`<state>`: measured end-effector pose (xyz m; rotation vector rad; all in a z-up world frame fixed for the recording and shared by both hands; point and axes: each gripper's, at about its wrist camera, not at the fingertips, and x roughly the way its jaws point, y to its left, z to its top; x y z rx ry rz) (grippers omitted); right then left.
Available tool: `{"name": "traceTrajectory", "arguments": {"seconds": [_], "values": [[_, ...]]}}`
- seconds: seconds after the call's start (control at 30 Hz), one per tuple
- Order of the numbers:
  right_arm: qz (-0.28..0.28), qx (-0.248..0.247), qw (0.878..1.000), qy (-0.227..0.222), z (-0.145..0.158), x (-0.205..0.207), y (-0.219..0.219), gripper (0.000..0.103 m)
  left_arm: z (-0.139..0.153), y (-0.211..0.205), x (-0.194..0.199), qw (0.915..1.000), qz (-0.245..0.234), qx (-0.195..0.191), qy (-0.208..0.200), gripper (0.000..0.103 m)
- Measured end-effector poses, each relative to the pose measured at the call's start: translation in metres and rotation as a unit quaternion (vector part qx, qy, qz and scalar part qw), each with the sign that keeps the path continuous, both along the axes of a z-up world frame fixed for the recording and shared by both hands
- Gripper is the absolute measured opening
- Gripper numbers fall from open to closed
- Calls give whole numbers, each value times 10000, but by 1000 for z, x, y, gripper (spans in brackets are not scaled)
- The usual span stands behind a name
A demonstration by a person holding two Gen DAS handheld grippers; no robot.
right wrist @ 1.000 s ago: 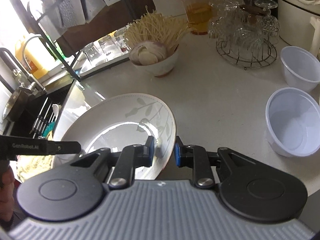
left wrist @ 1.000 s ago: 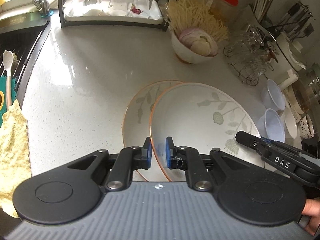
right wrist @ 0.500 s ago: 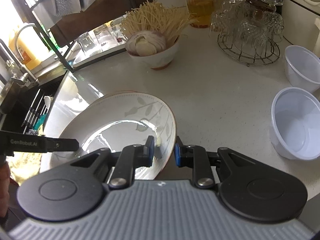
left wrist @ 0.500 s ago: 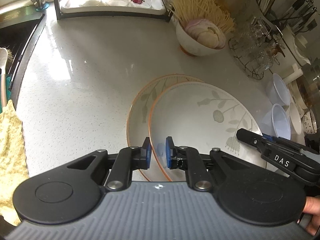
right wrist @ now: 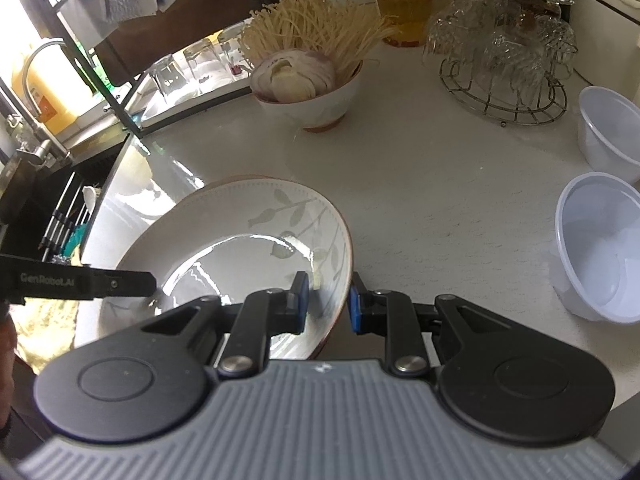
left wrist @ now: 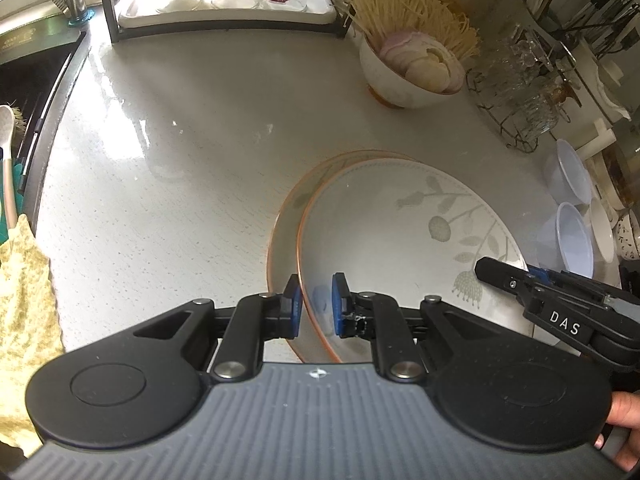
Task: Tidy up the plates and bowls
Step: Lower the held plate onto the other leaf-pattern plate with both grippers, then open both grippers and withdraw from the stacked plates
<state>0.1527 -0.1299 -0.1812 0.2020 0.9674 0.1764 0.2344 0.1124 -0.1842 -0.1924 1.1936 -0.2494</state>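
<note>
The white leaf-patterned ceramic plate with an orange rim [left wrist: 400,236] has come nearer the second matching plate [left wrist: 288,216] below it since a second ago, now overlapping most of it on the pale speckled countertop [left wrist: 180,184]. I clench its near rim in my left gripper [left wrist: 316,309] and its opposite rim in my right gripper [right wrist: 325,303]. It tilts, face upward; being round, it has no long axis. The right wrist view alone shows two translucent plastic bowls [right wrist: 600,240] fully; the left alone shows the lower plate's rim.
</note>
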Motion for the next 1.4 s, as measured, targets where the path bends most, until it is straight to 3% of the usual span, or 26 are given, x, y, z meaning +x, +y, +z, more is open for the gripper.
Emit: {"name": "traceTrajectory", "arguments": {"seconds": [0.13,0.4,0.6,0.73,1.1,1.4], "values": [[-30,33,9999,105,-5,3,2,24,-3,1,2,10000,2,24,97,16],[-124,119,9996,223,-8,6,1,24,-6,11,4,9989,145,-303,315,17],[-173,130,9994,256,-10,10,1,23,-4,36,8,9937,594,-829,459,17],[-222,180,9992,281,-10,11,-1,23,-2,39,6,9950,550,-687,461,18],[-529,3,9985,-133,15,7,-5,23,31,41,3,9979,399,-487,-133,19],[-564,42,9941,-921,76,-10,3,23,87,21,-2,9947,-8,-536,-872,19]]}}
